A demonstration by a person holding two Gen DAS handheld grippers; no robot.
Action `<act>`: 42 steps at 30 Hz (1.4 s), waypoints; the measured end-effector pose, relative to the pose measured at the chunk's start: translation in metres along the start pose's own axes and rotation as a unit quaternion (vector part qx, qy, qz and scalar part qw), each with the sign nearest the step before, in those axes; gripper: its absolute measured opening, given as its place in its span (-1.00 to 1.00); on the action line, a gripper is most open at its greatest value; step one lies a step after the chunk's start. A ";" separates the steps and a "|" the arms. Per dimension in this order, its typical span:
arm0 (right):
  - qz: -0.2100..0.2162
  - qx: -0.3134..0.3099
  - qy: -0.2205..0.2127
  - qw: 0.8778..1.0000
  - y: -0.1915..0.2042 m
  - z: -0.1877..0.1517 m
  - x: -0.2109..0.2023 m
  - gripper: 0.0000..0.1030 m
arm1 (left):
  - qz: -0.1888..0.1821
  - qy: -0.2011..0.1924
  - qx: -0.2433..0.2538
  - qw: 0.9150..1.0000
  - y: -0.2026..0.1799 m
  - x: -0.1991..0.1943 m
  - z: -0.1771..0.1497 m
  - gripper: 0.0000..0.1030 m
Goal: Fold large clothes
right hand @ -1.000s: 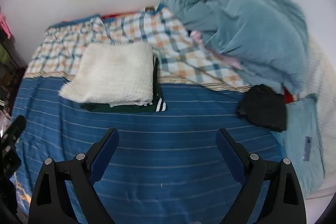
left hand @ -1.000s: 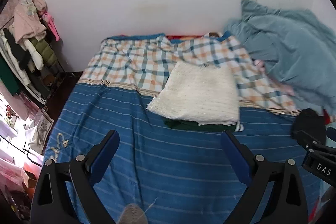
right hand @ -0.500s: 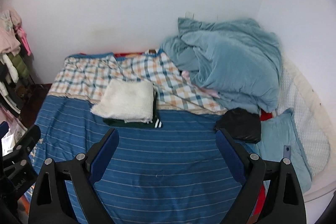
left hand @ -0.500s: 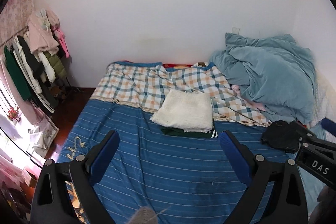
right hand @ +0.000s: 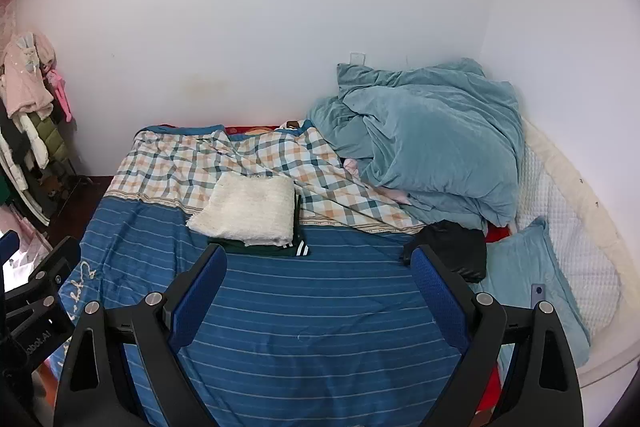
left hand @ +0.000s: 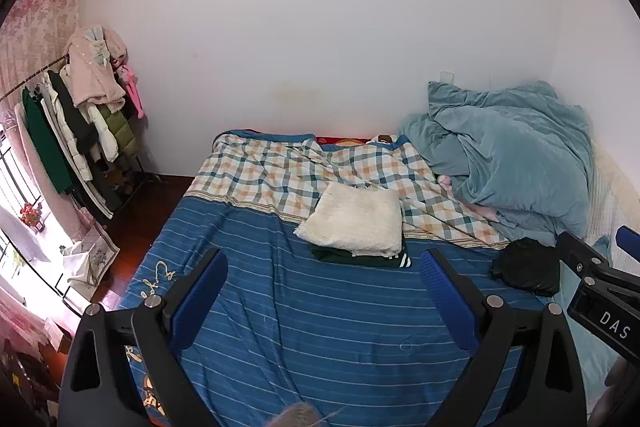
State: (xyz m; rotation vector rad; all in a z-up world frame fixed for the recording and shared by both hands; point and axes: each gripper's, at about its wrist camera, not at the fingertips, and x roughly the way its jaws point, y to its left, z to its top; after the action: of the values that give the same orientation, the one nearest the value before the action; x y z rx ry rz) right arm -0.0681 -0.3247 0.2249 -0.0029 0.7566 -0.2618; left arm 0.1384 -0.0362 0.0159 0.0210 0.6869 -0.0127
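A folded cream fluffy garment lies on top of a folded dark green garment with white stripes, mid-bed where the checked sheet meets the blue striped sheet. A crumpled black garment sits to the right of that stack. My left gripper hangs open, well back from the stack, nothing between its blue pads. My right gripper is open too, empty, equally far back. Each gripper's body shows at the edge of the other's view.
The bed carries a blue striped sheet and a checked sheet. A heaped teal duvet fills the far right corner, with a teal pillow beside it. A loaded clothes rack stands at the left by the wall.
Both grippers have pulled back and up from the bed, so the stack looks smaller and the walls, rack and duvet have come into view. Both stayed open.
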 end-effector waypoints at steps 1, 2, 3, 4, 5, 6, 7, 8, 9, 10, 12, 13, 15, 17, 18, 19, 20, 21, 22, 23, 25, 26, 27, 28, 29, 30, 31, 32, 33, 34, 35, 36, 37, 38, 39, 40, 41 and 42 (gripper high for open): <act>0.001 -0.001 -0.002 1.000 0.000 -0.001 -0.003 0.84 | 0.003 -0.002 -0.001 1.000 0.001 -0.002 0.000 0.91; 0.001 -0.003 -0.004 1.000 0.001 -0.002 -0.006 0.84 | 0.006 -0.003 -0.001 1.000 0.001 -0.005 -0.001 0.91; 0.002 -0.004 -0.004 1.000 0.001 -0.001 -0.006 0.86 | 0.011 -0.005 -0.002 1.000 0.001 -0.006 -0.002 0.91; 0.005 -0.006 -0.004 1.000 0.002 -0.001 -0.007 0.91 | 0.015 -0.007 -0.002 1.000 0.001 -0.007 -0.003 0.91; 0.007 -0.006 -0.005 1.000 0.003 -0.002 -0.008 0.91 | 0.016 -0.008 -0.002 1.000 0.002 -0.010 -0.004 0.91; 0.008 -0.008 -0.006 1.000 0.003 -0.001 -0.007 0.91 | 0.015 -0.008 -0.002 1.000 0.002 -0.010 -0.004 0.91; 0.009 -0.010 -0.006 1.000 0.004 -0.001 -0.007 0.92 | 0.013 -0.008 -0.001 1.000 0.002 -0.011 -0.005 0.96; 0.013 -0.011 -0.007 1.000 0.005 -0.002 -0.008 0.92 | 0.014 -0.009 -0.001 1.000 0.003 -0.011 -0.005 0.97; 0.013 -0.011 -0.009 1.000 0.005 -0.002 -0.009 0.92 | 0.017 -0.010 -0.001 1.000 0.004 -0.012 -0.006 0.97; 0.012 -0.013 -0.011 1.000 0.006 -0.003 -0.010 0.92 | 0.019 -0.012 -0.002 1.000 0.004 -0.013 -0.006 0.97; 0.013 -0.014 -0.013 1.000 0.007 -0.003 -0.011 0.92 | 0.020 -0.013 -0.003 1.000 0.005 -0.015 -0.006 0.98; 0.014 -0.014 -0.013 1.000 0.008 -0.004 -0.011 0.93 | 0.019 -0.014 -0.005 1.000 0.005 -0.016 -0.006 0.98; 0.014 -0.014 -0.015 1.000 0.008 -0.004 -0.012 0.93 | 0.020 -0.016 -0.006 1.000 0.006 -0.018 -0.006 0.98; 0.014 -0.014 -0.017 1.000 0.008 -0.005 -0.013 0.93 | 0.021 -0.018 -0.007 1.000 0.006 -0.020 -0.006 0.98; 0.015 -0.013 -0.016 1.000 0.007 -0.004 -0.011 0.93 | 0.022 -0.019 -0.008 1.000 0.007 -0.021 -0.006 0.98; 0.016 -0.012 -0.016 1.000 0.007 -0.004 -0.011 0.93 | 0.021 -0.019 -0.007 1.000 0.007 -0.022 -0.006 0.98; 0.016 -0.012 -0.016 1.000 0.007 -0.004 -0.011 0.93 | 0.022 -0.020 -0.008 1.000 0.007 -0.022 -0.006 0.98; 0.015 -0.012 -0.017 1.000 0.006 -0.004 -0.011 0.93 | 0.023 -0.020 -0.008 1.000 0.006 -0.023 -0.007 0.98; 0.015 -0.012 -0.017 1.000 0.006 -0.003 -0.011 0.94 | 0.023 -0.020 -0.008 1.000 0.006 -0.023 -0.007 0.98; 0.016 -0.011 -0.017 1.000 0.006 -0.003 -0.011 0.94 | 0.022 -0.019 -0.008 1.000 0.007 -0.023 -0.007 0.98; 0.016 -0.010 -0.017 1.000 0.006 -0.004 -0.012 0.94 | 0.022 -0.019 -0.008 1.000 0.007 -0.024 -0.007 0.99; 0.016 -0.009 -0.017 1.000 0.006 -0.004 -0.012 0.94 | 0.022 -0.018 -0.008 1.000 0.007 -0.024 -0.007 0.99; 0.017 -0.009 -0.017 1.000 0.006 -0.004 -0.013 0.94 | 0.022 -0.018 -0.007 1.000 0.007 -0.024 -0.007 0.99; 0.017 -0.009 -0.017 1.000 0.006 -0.004 -0.013 0.94 | 0.024 -0.019 -0.007 1.000 0.007 -0.024 -0.007 0.99; 0.016 -0.009 -0.018 1.000 0.006 -0.004 -0.014 0.94 | 0.024 -0.018 -0.008 1.000 0.007 -0.024 -0.006 0.99; 0.017 -0.008 -0.018 1.000 0.005 -0.004 -0.014 0.94 | 0.023 -0.019 -0.007 1.000 0.007 -0.024 -0.006 0.99; 0.018 -0.008 -0.018 1.000 0.005 -0.004 -0.014 0.94 | 0.024 -0.019 -0.007 1.000 0.007 -0.025 -0.006 0.99; 0.017 -0.008 -0.019 1.000 0.005 -0.004 -0.014 0.94 | 0.024 -0.019 -0.007 1.000 0.008 -0.024 -0.006 0.99; 0.017 -0.007 -0.019 1.000 0.005 -0.004 -0.015 0.94 | 0.024 -0.020 -0.008 0.999 0.008 -0.025 -0.006 0.99; 0.018 -0.007 -0.020 1.000 0.005 -0.003 -0.014 0.94 | 0.024 -0.020 -0.008 0.999 0.009 -0.026 -0.006 0.99; 0.018 -0.006 -0.020 1.000 0.005 -0.004 -0.014 0.94 | 0.025 -0.021 -0.008 0.999 0.009 -0.027 -0.006 0.99; 0.017 -0.005 -0.020 1.000 0.005 -0.005 -0.015 0.94 | 0.025 -0.021 -0.008 0.999 0.009 -0.027 -0.006 0.99; 0.017 -0.005 -0.020 1.000 0.005 -0.005 -0.015 0.94 | 0.025 -0.022 -0.009 0.999 0.010 -0.028 -0.006 0.99; 0.018 -0.006 -0.020 1.000 0.005 -0.005 -0.015 0.94 | 0.025 -0.023 -0.009 0.999 0.010 -0.029 -0.006 0.99; 0.018 -0.007 -0.021 1.000 0.005 -0.004 -0.015 0.94 | 0.025 -0.023 -0.009 0.999 0.011 -0.030 -0.006 0.99; 0.016 -0.006 -0.022 1.000 0.005 -0.007 -0.017 0.94 | 0.025 -0.023 -0.009 0.999 0.011 -0.030 -0.006 0.99; 0.017 -0.005 -0.022 1.000 0.005 -0.007 -0.017 0.94 | 0.025 -0.023 -0.009 0.999 0.010 -0.030 -0.006 0.99; 0.017 -0.006 -0.021 1.000 0.006 -0.007 -0.017 0.95 | 0.025 -0.023 -0.009 0.999 0.010 -0.030 -0.006 0.99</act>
State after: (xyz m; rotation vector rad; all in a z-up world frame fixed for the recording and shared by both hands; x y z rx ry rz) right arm -0.0830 -0.3148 0.2309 -0.0061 0.7151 -0.2245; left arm 0.1113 -0.0256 0.0306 0.0217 0.6410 0.0414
